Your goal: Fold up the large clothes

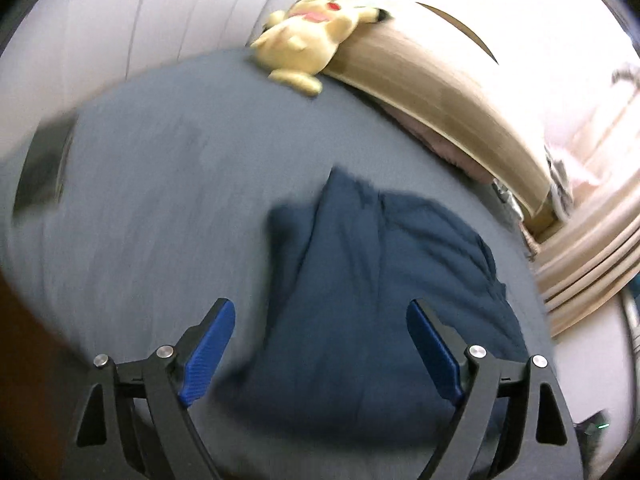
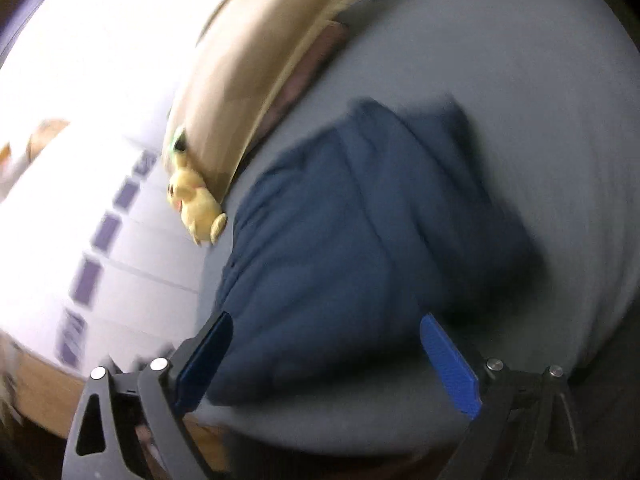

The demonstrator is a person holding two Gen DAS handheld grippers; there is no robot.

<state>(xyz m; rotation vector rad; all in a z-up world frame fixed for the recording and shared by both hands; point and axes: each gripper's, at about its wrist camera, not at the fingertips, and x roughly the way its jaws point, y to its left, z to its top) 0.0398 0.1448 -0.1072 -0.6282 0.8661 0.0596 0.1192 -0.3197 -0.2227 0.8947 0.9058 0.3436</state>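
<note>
A dark navy garment (image 1: pixel 376 288) lies bunched and partly folded on a grey bed sheet (image 1: pixel 152 200). My left gripper (image 1: pixel 320 312) is open and empty, hovering above the garment's near edge, its blue pads (image 1: pixel 208 356) spread wide. In the right wrist view the same garment (image 2: pixel 360 248) lies on the sheet (image 2: pixel 520 80). My right gripper (image 2: pixel 326 328) is open and empty above the garment's near part. Both views are motion-blurred.
A yellow plush toy (image 1: pixel 308 36) leans on the wooden headboard (image 1: pixel 432 80) at the bed's far edge; it also shows in the right wrist view (image 2: pixel 196 204). A dark flat object (image 1: pixel 44 168) lies on the sheet at left. White cabinet fronts (image 2: pixel 120 248) stand beside the bed.
</note>
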